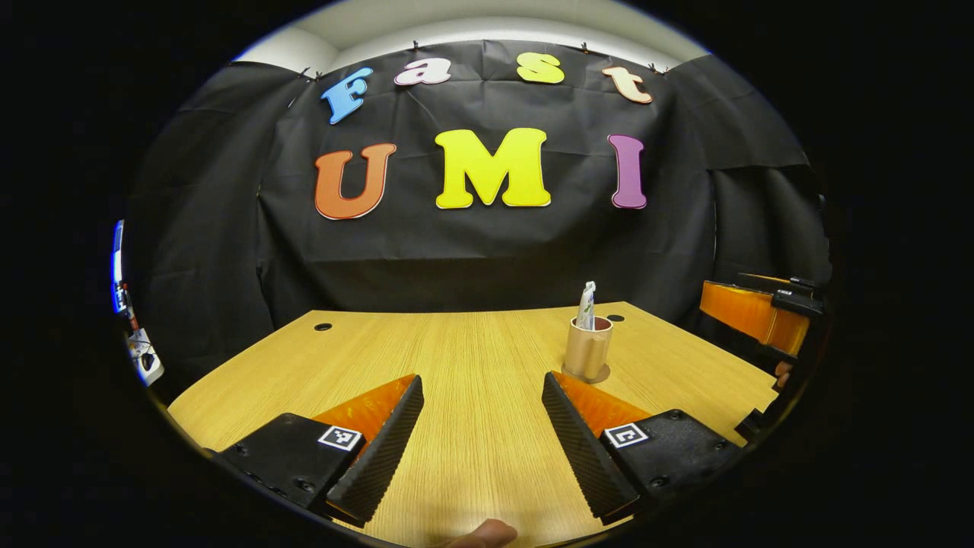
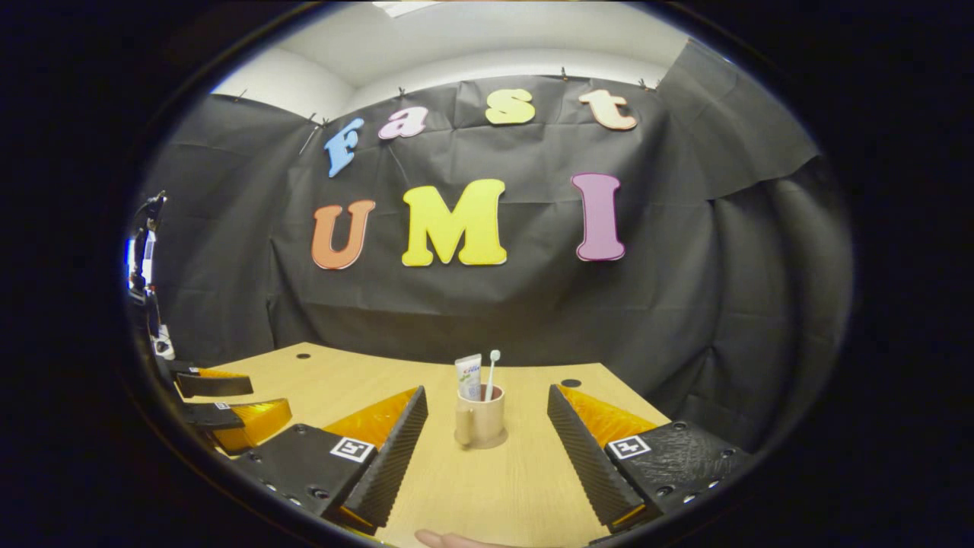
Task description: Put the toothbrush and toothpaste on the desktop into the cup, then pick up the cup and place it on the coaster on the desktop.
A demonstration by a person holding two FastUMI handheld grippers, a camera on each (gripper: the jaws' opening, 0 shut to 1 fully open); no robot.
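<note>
The cup (image 2: 481,423) stands upright on the bench (image 2: 502,487), and both the toothpaste (image 2: 469,377) and the toothbrush (image 2: 491,374) stand inside it, their tops poking above the rim. Under the cup's foot a thin round disc (image 2: 482,441) spreads a little wider than the base; it looks like the coaster, so the cup appears to sit where the task wants it. In the left gripper view the same cup (image 1: 587,348) sits on that disc (image 1: 586,374) toward the right of the bench, with the toothpaste (image 1: 586,306) rising out of it.

The right gripper (image 2: 487,457) hangs over the near edge of the bench with its fingers spread wide, the cup ahead of them and between their lines, touching neither. The left gripper (image 1: 482,445) is likewise wide apart and holds nothing, with bare bench in front of it and the cup off to its right. In the right gripper view the left gripper (image 2: 217,399) is seen off to the side, well apart from the cup.

Judging by how things lie, every part of the task sentence is already met: brush and paste in the cup, cup on the coaster. No further grasp seems called for; if anything, the grippers need only keep clear so they do not knock the cup.
</note>
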